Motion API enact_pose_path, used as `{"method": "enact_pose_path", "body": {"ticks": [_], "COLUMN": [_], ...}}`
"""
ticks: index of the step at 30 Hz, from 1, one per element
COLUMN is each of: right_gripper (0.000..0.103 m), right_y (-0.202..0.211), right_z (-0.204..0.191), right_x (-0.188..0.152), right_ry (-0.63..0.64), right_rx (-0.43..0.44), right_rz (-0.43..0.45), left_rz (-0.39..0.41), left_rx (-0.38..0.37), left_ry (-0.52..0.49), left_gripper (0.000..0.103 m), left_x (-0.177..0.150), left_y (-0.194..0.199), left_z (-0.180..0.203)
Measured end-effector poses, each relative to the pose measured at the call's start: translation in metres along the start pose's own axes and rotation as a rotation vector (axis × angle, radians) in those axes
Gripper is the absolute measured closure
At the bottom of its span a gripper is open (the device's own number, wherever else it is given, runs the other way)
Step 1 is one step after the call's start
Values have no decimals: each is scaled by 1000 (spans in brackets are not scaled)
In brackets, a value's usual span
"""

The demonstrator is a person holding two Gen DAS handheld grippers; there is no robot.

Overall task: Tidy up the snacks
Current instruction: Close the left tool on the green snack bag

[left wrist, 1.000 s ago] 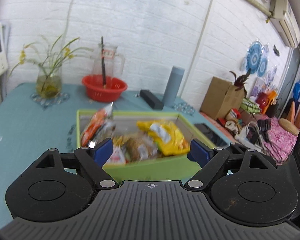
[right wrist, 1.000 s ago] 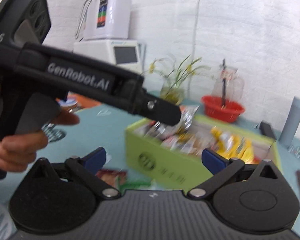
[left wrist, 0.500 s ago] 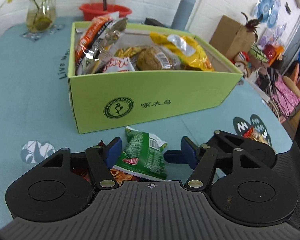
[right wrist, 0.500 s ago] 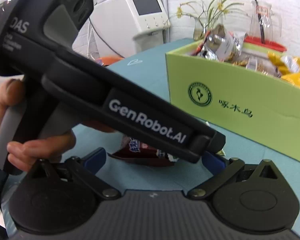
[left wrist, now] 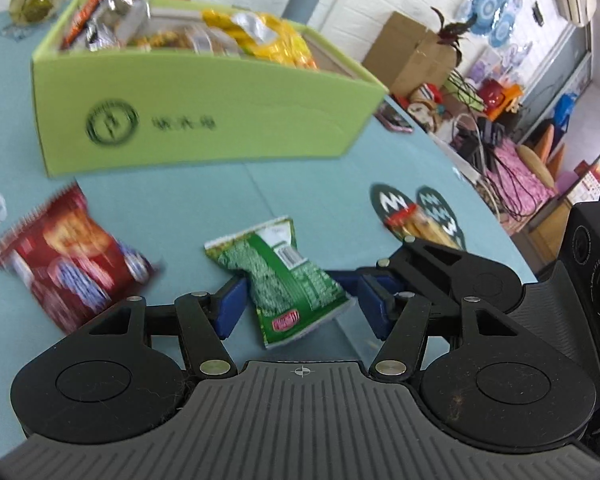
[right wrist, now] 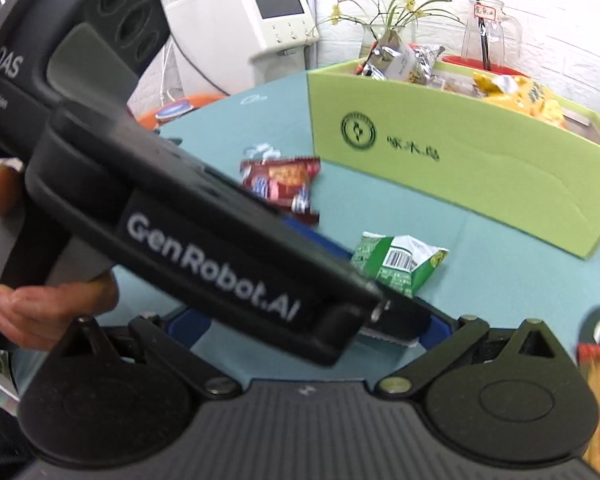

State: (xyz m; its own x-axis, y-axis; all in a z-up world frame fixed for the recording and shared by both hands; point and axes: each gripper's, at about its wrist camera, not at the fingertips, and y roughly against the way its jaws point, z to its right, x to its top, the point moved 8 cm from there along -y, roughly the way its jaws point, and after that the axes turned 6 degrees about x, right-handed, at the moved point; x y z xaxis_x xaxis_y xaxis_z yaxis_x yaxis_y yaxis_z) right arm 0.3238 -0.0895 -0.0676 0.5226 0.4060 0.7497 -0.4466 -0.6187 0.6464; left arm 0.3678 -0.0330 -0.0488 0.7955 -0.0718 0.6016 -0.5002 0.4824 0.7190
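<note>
Green snack packet (left wrist: 284, 280) lies on the teal tablecloth (left wrist: 300, 184), in front of the green box (left wrist: 196, 116), well apart from its front wall. Left gripper (left wrist: 300, 304) is set around the packet; its jaws have just been closing. The left blue pad (left wrist: 230, 306) touches the packet; the right pad stands just clear. Red snack packet (left wrist: 64, 256) is seen left of the green one. Right gripper (right wrist: 304, 330) is spread, largely hidden behind the left tool. The box is filled with snacks.
</note>
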Motion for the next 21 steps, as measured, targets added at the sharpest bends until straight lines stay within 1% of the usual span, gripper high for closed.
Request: {"method": "enact_pose_path", "body": {"ticks": [2,4,6,8,10,12,14,16,17,19,21], "right_gripper": [1,1,1,1,1,1,1,1,1,1,1], "right_y": [4,6,6,5,5,4,8,22,26,24,16], "right_z": [-1,-2,-3,-4,-3,2,8,13,15,20,22], "right_x": [-7,-13,-15,-17,-17,-13,-10,-2,3,8,8], "right_ry": [-5,-21,-20,-17,-24,-21,-58,-85,-81,-68,-56], "right_rx": [-22,-57,-95,-122,-125,-110,-101,-86,-90,-122,-123], "right_rz": [6,18,31,34,34,20,17,90,106,103,80], "left_rz": [23,42,50,59,63,74,89,104,107,98,70], "left_rx": [25,48,66,103,118,116,114,119,118,99,83], "left_ry": [13,14,20,9,8,10,9,7,8,24,51], "left_gripper": [59,54,43,41,39,38,35,34,35,35,40], "left_x": [-9,-14,-19,-21,-22,-20,-14,-6,-2,4,6], "left_y": [3,8,10,13,15,19,23,26,26,20,11], "left_z": [6,8,9,10,10,9,9,8,7,5,2]}}
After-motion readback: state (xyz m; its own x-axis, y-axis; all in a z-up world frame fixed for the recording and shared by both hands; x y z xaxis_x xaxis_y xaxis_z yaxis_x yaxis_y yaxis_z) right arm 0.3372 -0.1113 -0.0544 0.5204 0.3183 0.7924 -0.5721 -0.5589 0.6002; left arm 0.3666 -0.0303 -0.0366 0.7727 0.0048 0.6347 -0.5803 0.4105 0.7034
